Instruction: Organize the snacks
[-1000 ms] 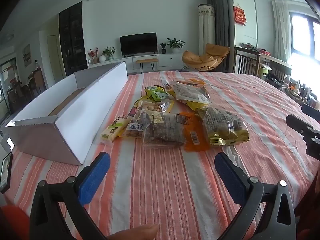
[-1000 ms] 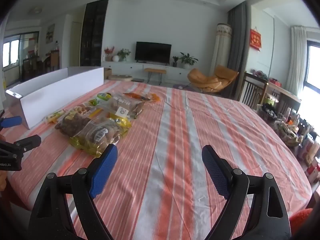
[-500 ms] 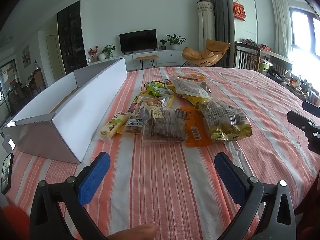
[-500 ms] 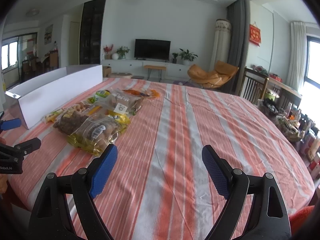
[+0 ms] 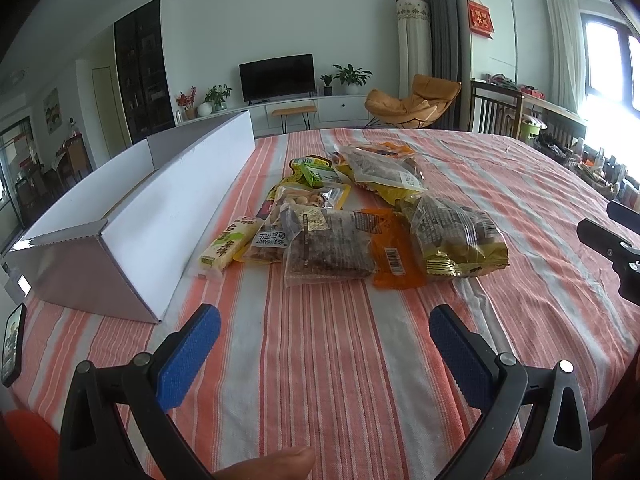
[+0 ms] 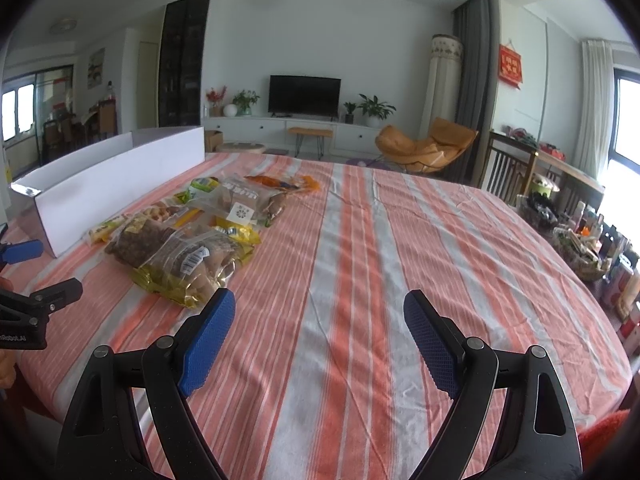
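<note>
Since a second ago, the left tool point(image 5: 324, 340) has crept forward toward the snack pile point(image 5: 352, 220), so the packets sit larger and lower in its view; the right tool point(image 6: 320, 332) has barely shifted. Nothing on the worktop point(image 5: 500, 184) has been touched, and the long white box point(image 5: 132, 200) has not moved. Both tools are spread wide and hold nothing. I judge this to be the approach before a first pick, with the sorting itself not yet begun.

Nearest the left tool lie a clear bag of dark snacks point(image 5: 326, 250), an orange packet point(image 5: 394, 256) partly tucked under it, and a gold-edged bag point(image 5: 456, 236) to the right. A small yellow-green bar point(image 5: 232, 242) lies between the pile and the box wall.

From the left wrist view, the box's open top and its near corner are plain, and a phone point(image 5: 12, 344) rests at the worktop's left edge. Over on the right wrist view, the box shows only its outer wall point(image 6: 116, 184), but a wide bare stretch of striped cloth point(image 6: 420, 240) appears to the right of the pile, along with the left tool's fingers point(image 6: 24, 250) at the frame's left edge.
</note>
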Available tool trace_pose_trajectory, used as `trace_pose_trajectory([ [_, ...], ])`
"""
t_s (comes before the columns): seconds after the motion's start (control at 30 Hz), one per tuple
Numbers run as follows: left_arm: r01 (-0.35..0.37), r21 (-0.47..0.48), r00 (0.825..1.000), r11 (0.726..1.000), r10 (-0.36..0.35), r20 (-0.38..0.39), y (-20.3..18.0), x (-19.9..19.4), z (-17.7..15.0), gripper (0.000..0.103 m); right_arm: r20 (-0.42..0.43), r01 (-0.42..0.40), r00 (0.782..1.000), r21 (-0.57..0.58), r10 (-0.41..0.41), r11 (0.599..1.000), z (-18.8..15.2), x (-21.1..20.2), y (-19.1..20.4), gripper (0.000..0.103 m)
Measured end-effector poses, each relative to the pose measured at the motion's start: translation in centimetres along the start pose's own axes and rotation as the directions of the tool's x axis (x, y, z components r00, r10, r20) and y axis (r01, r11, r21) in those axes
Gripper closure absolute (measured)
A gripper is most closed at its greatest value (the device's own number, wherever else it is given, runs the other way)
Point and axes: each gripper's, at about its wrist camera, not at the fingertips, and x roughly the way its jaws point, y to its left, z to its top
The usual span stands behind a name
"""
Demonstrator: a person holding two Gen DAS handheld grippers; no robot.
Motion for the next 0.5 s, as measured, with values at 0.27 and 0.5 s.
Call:
trace_pose_trajectory([
  [0.27,-0.003,0.004,1.000,1.000,0.003,-0.004,0.09,0.21,-0.07,0.000,-0.001,-0.001,1.000,0.001,0.001,1.000,-0.12,0.14,-0.10,0.014],
  [0.5,-0.006,0.006,1.000,1.000,0.006,-0.003,0.04,0.22,-0.12,0.000,-0.001,-0.001,1.000,0.002,0.001,1.000,-0.10,0.13,-0.11,0.014],
])
